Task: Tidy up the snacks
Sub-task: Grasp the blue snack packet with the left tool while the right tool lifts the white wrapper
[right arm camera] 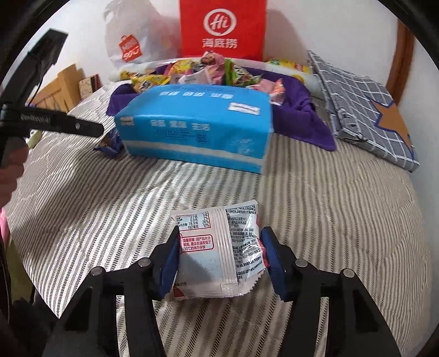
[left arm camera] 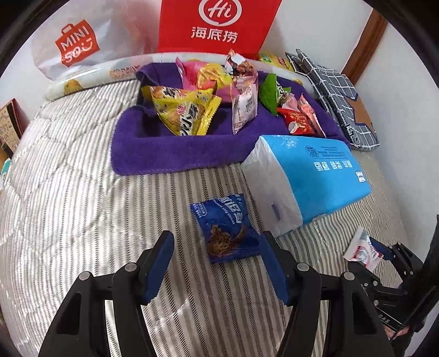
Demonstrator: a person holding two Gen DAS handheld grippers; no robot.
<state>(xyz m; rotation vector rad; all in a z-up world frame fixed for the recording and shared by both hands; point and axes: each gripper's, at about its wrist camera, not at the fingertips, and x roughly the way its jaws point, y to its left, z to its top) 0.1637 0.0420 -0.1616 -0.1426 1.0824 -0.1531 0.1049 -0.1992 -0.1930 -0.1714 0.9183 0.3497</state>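
Observation:
A blue cookie packet (left arm camera: pixel 227 230) lies flat on the striped bed. My left gripper (left arm camera: pixel 216 261) is open, its blue pads either side of the packet's near end, not touching it. A white snack packet (right arm camera: pixel 219 252) lies between the pads of my right gripper (right arm camera: pixel 219 261); the pads touch both its sides, closed on it. It also shows in the left wrist view (left arm camera: pixel 362 250). A purple towel (left arm camera: pixel 164 148) holds a pile of snacks: a yellow packet (left arm camera: pixel 183 109), a pink one (left arm camera: pixel 244 107), a red one (left arm camera: pixel 299 123).
A blue tissue pack (left arm camera: pixel 312 181) lies between the towel and both grippers, also in the right wrist view (right arm camera: pixel 197 123). A red Haidilao bag (left arm camera: pixel 219 24) and a white Miniso bag (left arm camera: pixel 76 44) stand at the wall. Grey checked cloth (right arm camera: pixel 365 109) lies at right.

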